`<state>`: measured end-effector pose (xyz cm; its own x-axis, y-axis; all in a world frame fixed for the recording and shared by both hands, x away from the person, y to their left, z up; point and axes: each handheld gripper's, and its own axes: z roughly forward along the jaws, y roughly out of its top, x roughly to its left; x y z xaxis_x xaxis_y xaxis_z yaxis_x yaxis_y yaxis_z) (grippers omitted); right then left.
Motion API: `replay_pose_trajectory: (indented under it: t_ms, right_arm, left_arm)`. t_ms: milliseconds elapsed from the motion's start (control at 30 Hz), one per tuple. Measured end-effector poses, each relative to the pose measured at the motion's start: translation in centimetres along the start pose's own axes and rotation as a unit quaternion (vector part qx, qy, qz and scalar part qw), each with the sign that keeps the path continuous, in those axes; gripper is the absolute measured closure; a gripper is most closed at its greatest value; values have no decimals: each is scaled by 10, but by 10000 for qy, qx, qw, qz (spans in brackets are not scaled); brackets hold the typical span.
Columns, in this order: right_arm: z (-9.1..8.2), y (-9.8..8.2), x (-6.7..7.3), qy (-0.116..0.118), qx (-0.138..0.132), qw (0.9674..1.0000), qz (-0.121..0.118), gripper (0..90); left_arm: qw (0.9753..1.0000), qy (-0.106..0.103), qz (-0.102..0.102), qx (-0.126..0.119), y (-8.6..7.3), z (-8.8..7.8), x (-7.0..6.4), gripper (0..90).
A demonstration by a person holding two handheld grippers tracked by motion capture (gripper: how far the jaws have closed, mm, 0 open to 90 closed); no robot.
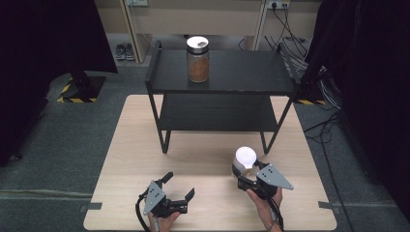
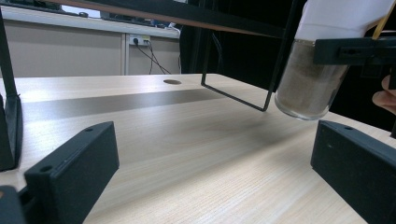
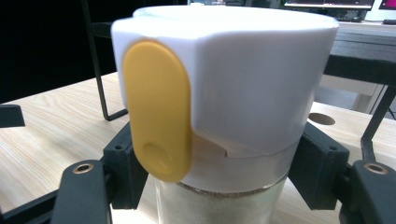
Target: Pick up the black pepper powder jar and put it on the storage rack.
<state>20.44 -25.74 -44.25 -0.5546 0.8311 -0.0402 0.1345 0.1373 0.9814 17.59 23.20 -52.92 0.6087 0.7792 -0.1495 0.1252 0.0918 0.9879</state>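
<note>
My right gripper (image 1: pixel 244 173) is shut on a glass jar (image 1: pixel 245 160) of pale powder with a white lid. It holds the jar just under the lid, front right of the table. In the right gripper view the lid (image 3: pixel 243 79) has a yellow flip tab (image 3: pixel 159 112), and both jaws of my right gripper (image 3: pixel 219 186) press on the jar's sides. The left gripper view shows this jar (image 2: pixel 308 88) tilted and hanging clear of the tabletop. My left gripper (image 1: pixel 180 185) rests low at the front left, open with nothing in it (image 2: pixel 215 158). A second jar (image 1: pixel 197 59), with brown powder, stands on the top shelf.
A black two-tier metal shelf (image 1: pixel 241 72) stands across the far half of the wooden table (image 1: pixel 135 145), its thin legs (image 1: pixel 270 137) just beyond the held jar. The lower tier (image 1: pixel 217 118) is bare. Cables and dark curtains lie beyond the table.
</note>
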Motion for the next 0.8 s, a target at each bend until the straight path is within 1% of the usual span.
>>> replay_pose_trajectory:
  t_ms: [100, 333, 533, 800]
  right_arm:
    - [-2, 5, -1, 36, 10, 10000, 27, 308]
    - [-10, 18, -2, 115, -62, 9999, 37, 308]
    - [-16, 31, -6, 287, -86, 9996, 5, 308]
    - [-20, 47, -5, 477, -47, 9988, -50, 308]
  left_arm:
    - [10000, 0, 0, 0, 0, 0, 0, 3]
    - [10000, 4, -7, 4, 0, 0, 0, 3]
    - [10000, 4, -2, 6, 0, 0, 0, 3]
    - [10000, 5, -3, 5, 0, 0, 0, 3]
